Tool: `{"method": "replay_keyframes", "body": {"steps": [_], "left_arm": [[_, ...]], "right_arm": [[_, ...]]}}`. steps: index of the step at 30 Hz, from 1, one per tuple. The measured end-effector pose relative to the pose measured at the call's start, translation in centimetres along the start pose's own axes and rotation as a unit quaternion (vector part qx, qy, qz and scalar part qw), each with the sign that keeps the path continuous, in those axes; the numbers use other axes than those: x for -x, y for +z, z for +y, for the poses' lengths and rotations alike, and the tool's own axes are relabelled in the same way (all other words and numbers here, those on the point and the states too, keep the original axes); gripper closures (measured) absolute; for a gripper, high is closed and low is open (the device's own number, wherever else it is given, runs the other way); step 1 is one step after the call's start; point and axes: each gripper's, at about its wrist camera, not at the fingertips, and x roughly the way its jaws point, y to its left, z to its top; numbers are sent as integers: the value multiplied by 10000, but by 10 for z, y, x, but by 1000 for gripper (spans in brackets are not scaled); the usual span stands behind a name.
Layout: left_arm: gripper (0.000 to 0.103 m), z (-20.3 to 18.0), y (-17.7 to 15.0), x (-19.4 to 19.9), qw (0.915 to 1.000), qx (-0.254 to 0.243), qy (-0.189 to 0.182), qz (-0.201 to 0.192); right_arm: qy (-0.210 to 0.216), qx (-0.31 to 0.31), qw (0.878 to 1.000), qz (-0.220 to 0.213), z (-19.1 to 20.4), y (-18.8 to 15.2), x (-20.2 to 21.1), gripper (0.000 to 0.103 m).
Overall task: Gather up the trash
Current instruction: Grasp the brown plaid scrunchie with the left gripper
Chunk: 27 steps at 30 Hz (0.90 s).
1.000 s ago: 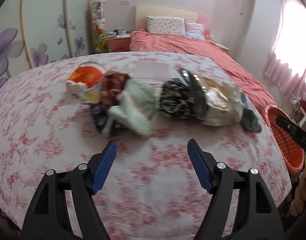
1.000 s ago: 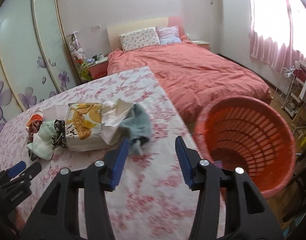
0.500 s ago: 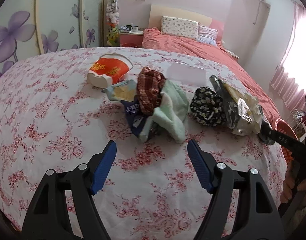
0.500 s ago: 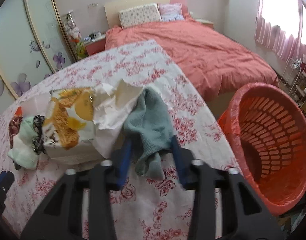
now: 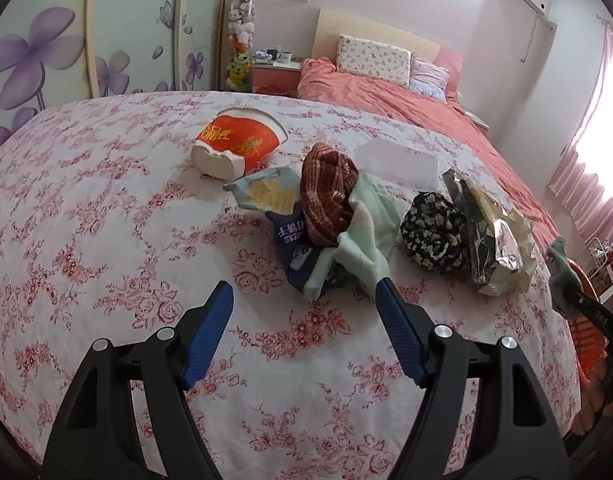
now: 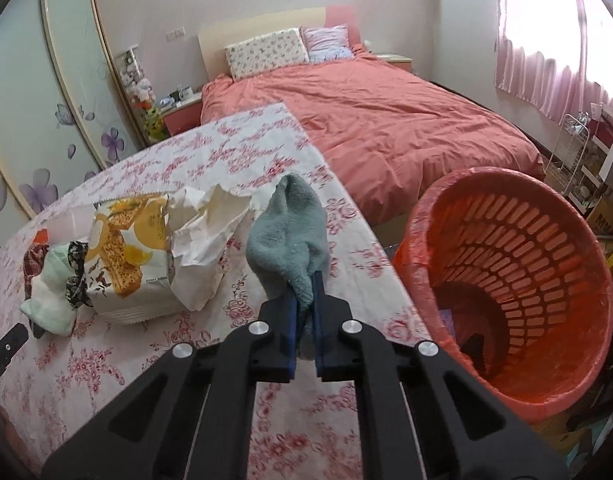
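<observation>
Barely started on this one tbh. The right gripper (image 6: 304,304) is clamped tight on a grey-blue fuzzy sock (image 6: 287,236), pinched at one end so the rest sticks up off the flowery tablecloth (image 6: 106,360). The orange slatted laundry basket (image 6: 546,264) with a red bag liner sits on the floor just to the right of the table edge, so that looks like where the sock is headed. There's something dark and something purplish at the bottom of it, can't make out what

The left gripper (image 5: 302,304) is hanging over the table with its jaws wide apart and nothing between them, pointing toward the middle pile

What's left on the table, as far as I can see:
- red instant noodle cup (image 5: 237,145) lying on its side
- blue snack bag (image 5: 282,216)
- brown plaid cloth (image 5: 326,196) and a mint green cloth (image 5: 366,236) bunched together on top of the snack bag
- black floral fabric ball (image 5: 434,236)
- yellow chip bag (image 6: 124,248) with crumpled white paper (image 6: 202,236) beside it
- clear plastic container (image 5: 398,160) further back

So my guess is one item in hand and pretty much the whole pile still to sort
</observation>
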Motion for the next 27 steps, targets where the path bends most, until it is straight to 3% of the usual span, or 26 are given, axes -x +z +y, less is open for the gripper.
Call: {"method": "replay_keyframes", "body": {"steps": [9, 17, 23, 27], "left_arm": [[30, -15, 14, -4, 9997, -175, 30, -157], [41, -5, 48, -19, 9992, -115, 270, -267], [56, -5, 53, -45, 9997, -125, 196, 121], [84, -13, 51, -47, 9994, -300, 105, 125]], "right_arm": [[85, 116, 9998, -158, 1, -4, 16, 96], [112, 238, 9996, -116, 8, -10, 14, 96], [108, 281, 9995, -72, 12, -12, 13, 96], [77, 280, 9996, -37, 11, -12, 13, 96]]}}
